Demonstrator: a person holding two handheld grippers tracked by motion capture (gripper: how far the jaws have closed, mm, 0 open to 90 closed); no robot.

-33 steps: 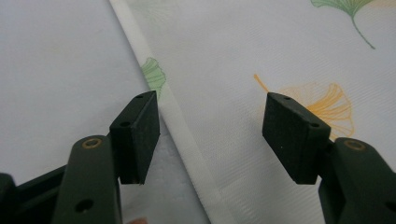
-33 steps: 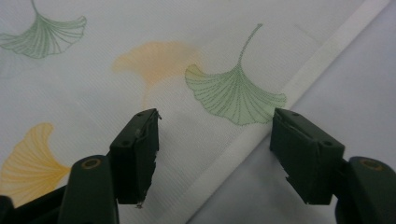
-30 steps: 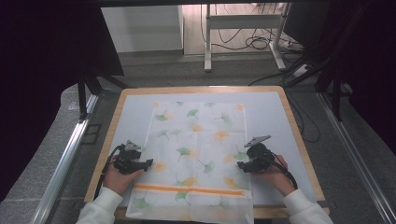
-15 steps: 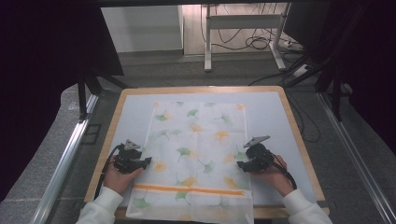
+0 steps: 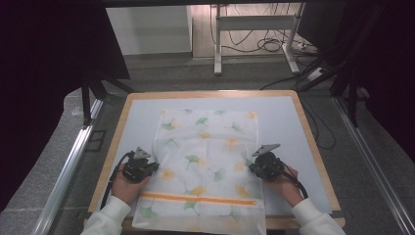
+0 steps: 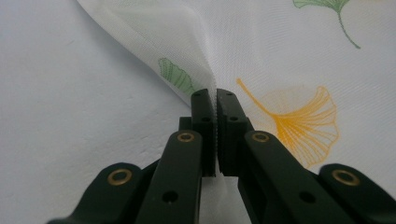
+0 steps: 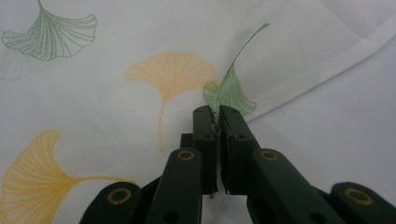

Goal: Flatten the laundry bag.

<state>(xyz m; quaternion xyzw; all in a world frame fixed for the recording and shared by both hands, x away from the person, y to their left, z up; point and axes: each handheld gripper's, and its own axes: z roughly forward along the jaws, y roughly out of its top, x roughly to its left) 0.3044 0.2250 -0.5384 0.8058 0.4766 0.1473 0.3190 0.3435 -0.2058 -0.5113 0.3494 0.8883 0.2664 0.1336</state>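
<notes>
**Pinching both side edges of the leaf-print cloth**

Looking down from the high view, a white cloth (image 5: 205,166) printed with green and yellow ginkgo leaves lies flat on the pale surface (image 5: 288,122), an orange stripe (image 5: 195,199) crossing it near the person's edge. The left gripper (image 5: 148,168) sits at the cloth's left edge, the right gripper (image 5: 255,169) at its right edge, each carried by a hand in a white sleeve.

In the left gripper view, the left gripper's (image 6: 215,100) fingers have just been closing and now pinch the cloth's (image 6: 280,56) edge, which rises in a small fold between them, beside a yellow leaf (image 6: 299,123).

In the right gripper view, the right gripper's (image 7: 215,114) fingers have likewise just been closing and pinch the cloth (image 7: 140,93) near its hemmed edge, at a green leaf (image 7: 231,91).
</notes>
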